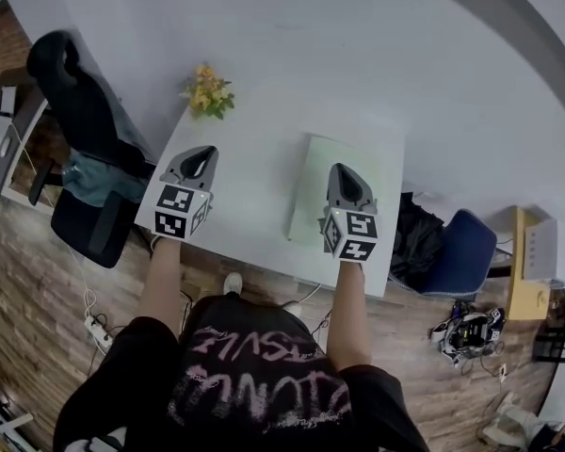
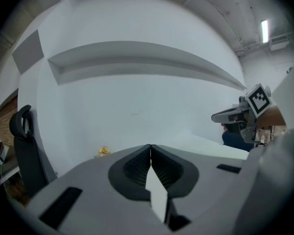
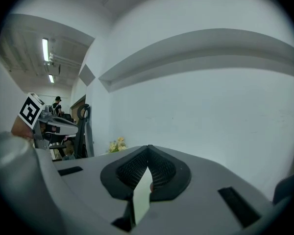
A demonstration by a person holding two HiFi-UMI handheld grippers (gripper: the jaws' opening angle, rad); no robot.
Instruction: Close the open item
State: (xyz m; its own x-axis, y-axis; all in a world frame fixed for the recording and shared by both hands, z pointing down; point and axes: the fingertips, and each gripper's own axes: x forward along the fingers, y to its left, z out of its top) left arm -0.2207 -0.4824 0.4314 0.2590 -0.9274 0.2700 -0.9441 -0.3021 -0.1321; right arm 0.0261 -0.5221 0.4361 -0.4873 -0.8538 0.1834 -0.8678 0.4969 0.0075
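A pale green flat rectangular item (image 1: 307, 188) lies on the right half of a white rectangular table (image 1: 250, 172). Its long axis runs from the table's near edge toward the far edge, and its far end lies close to that far edge. Whether it is open or shut cannot be told from the head view, where it shows only as a flat pale sheet. It is not seen in either gripper view.

The right gripper (image 1: 347, 173) is held over the near part of the item, its tips pointed toward the table's far edge. In the right gripper view the jaws of this gripper (image 3: 148, 149) are seen closed tip to tip, with nothing between them. The left gripper (image 1: 201, 158) is held over bare tabletop, well to the left of the item and near the table's left edge, pointed the same way. In the left gripper view its jaws (image 2: 150, 146) are likewise pressed together and hold nothing.

A small bunch of yellow flowers (image 1: 207, 91) stands at the table's far left corner. A black office chair (image 1: 85, 149) is seen beside the left edge, and a blue chair (image 1: 461, 252) beside the right edge.
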